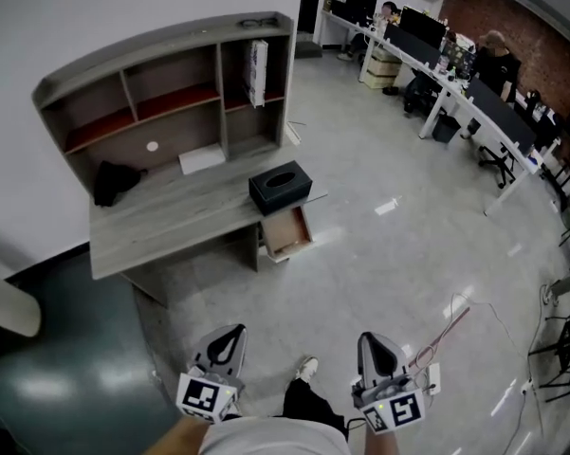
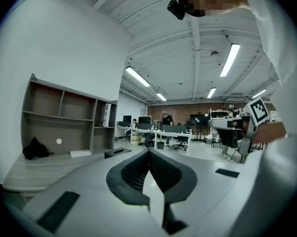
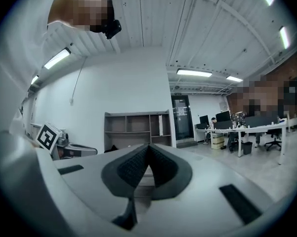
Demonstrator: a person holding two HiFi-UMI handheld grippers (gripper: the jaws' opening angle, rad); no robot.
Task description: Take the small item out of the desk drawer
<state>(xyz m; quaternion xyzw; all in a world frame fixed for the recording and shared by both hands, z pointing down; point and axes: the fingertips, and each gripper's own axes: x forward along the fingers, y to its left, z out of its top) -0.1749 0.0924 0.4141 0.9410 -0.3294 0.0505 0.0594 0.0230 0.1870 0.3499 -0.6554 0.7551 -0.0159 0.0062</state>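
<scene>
I hold both grippers low and close to my body, and the desk [image 1: 171,218] is well ahead of them, a little to the left. The left gripper [image 1: 231,336] has its jaws closed together with nothing between them. The right gripper [image 1: 373,341] looks the same: tips meeting, empty. The drawer [image 1: 288,233] stands pulled out under the right end of the desk, far in front of the left gripper and well apart from both. From here I cannot see the small item inside it; the inside is too small to read.

I see three risks. If I reach in with closed jaws, I will only push the item deeper, so one gripper must open first. The black tissue box [image 1: 280,187] sits on the desk edge just above the drawer, and a high approach could knock it off. A thin cable [image 1: 450,331] lies on the floor beside the right gripper, where my foot could catch it as I walk forward.
</scene>
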